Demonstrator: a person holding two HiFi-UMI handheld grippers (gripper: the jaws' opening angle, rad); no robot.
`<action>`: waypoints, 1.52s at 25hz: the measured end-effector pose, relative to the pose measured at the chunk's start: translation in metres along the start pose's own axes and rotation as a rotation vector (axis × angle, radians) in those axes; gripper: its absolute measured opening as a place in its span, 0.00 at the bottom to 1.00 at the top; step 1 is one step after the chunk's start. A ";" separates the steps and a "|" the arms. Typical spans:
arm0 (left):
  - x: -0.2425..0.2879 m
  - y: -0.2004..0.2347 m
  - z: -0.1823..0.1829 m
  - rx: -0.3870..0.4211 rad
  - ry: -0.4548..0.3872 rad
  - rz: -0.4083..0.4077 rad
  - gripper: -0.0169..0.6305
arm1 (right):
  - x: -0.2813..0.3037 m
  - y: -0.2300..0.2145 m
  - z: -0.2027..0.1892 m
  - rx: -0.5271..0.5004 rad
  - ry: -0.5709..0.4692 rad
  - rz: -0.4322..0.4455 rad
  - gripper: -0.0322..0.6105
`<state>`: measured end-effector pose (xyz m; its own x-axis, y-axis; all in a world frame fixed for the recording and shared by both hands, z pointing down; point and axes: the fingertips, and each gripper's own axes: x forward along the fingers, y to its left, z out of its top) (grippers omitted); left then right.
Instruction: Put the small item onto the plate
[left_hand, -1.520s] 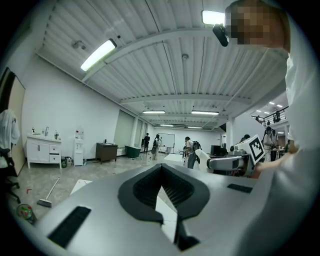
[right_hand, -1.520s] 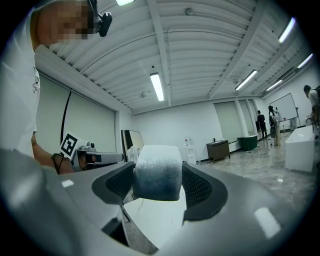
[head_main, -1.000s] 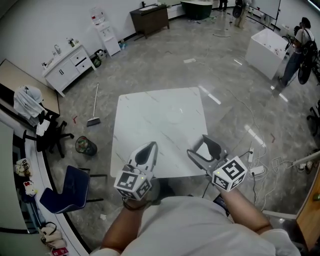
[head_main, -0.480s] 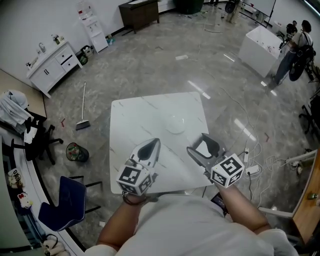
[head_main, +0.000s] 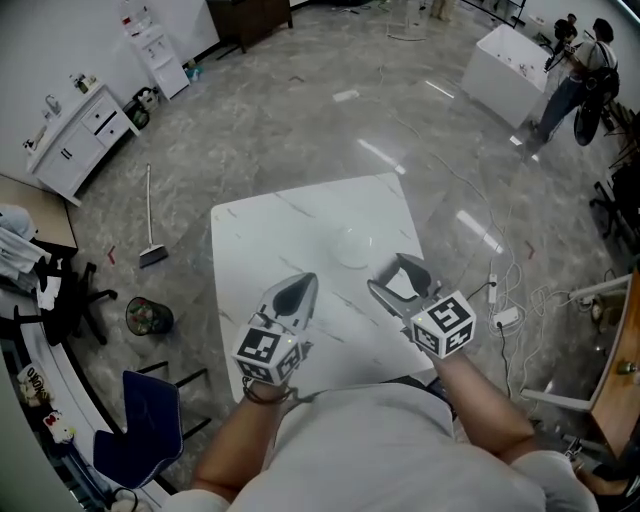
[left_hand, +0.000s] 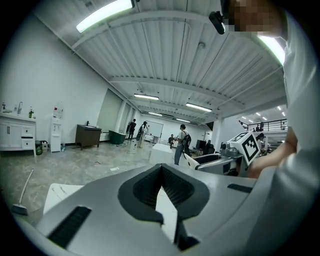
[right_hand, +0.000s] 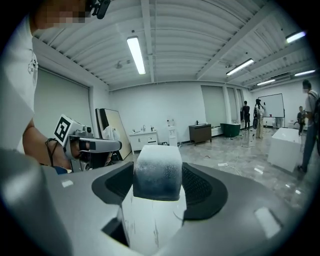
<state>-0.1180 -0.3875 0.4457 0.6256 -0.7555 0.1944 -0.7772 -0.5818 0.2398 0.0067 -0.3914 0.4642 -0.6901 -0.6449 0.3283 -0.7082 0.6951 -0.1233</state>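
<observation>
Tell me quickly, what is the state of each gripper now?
Left gripper: closed, holding nothing.
Right gripper: closed on the small frosted white block.

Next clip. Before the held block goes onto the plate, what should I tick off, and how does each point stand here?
1. Small block clamped in the right gripper: ok.
2. Left gripper shut and empty: ok.
3. Plate in view on the table: ok, though clear and faint.
4. Plate free of other things: ok, nothing shows on it.
5. Right gripper above the plate: not ok, it is short of it on the person's side.
6. Left gripper off the path: ok, it is left of the plate.
</observation>
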 end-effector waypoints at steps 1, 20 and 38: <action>0.007 0.002 -0.005 -0.002 0.008 0.000 0.04 | 0.005 -0.005 -0.004 0.002 0.009 0.001 0.50; 0.073 0.049 -0.086 -0.119 0.084 0.153 0.04 | 0.140 -0.113 -0.129 0.043 0.285 0.077 0.50; 0.091 0.099 -0.155 -0.188 0.190 0.167 0.04 | 0.240 -0.149 -0.259 -0.008 0.616 0.052 0.50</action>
<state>-0.1276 -0.4671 0.6348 0.5055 -0.7561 0.4156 -0.8551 -0.3750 0.3580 -0.0144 -0.5677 0.8038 -0.5095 -0.3095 0.8029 -0.6730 0.7247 -0.1477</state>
